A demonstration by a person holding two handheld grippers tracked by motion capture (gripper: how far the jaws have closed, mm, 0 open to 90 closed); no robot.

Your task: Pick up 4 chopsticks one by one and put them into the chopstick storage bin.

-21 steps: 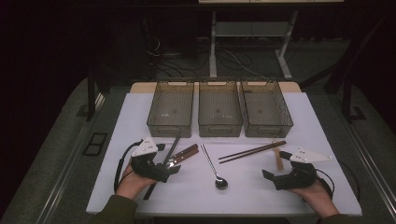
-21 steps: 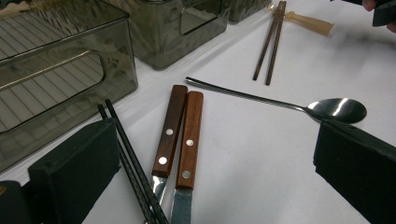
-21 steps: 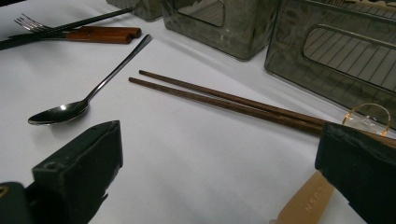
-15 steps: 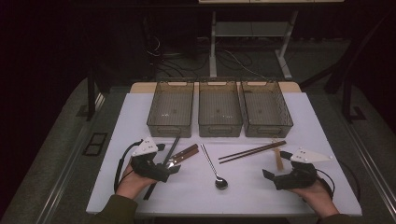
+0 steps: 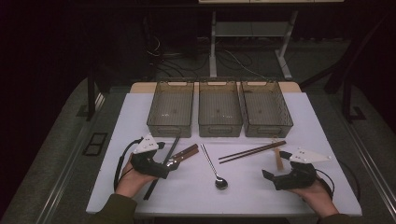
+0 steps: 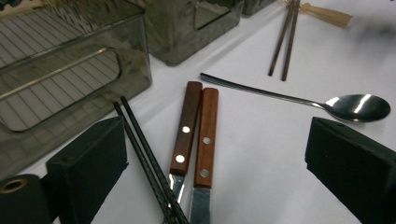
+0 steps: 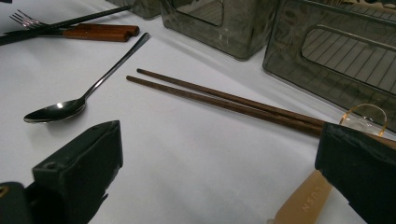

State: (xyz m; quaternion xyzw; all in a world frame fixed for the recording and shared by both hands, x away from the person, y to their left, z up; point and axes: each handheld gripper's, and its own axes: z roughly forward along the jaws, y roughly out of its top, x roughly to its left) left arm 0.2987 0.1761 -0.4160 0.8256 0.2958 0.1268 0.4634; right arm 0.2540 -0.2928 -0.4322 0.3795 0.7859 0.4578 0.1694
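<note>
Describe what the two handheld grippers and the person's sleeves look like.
Both are black, blocky tools. The left gripper and the right gripper each carry a pale grey three-cornered plate on top and trail a black cable. Up close, the jaws are thick, matte black rectangular blocks. The left sleeve is olive-brown; the right hand has a dark band at the wrist.
</note>
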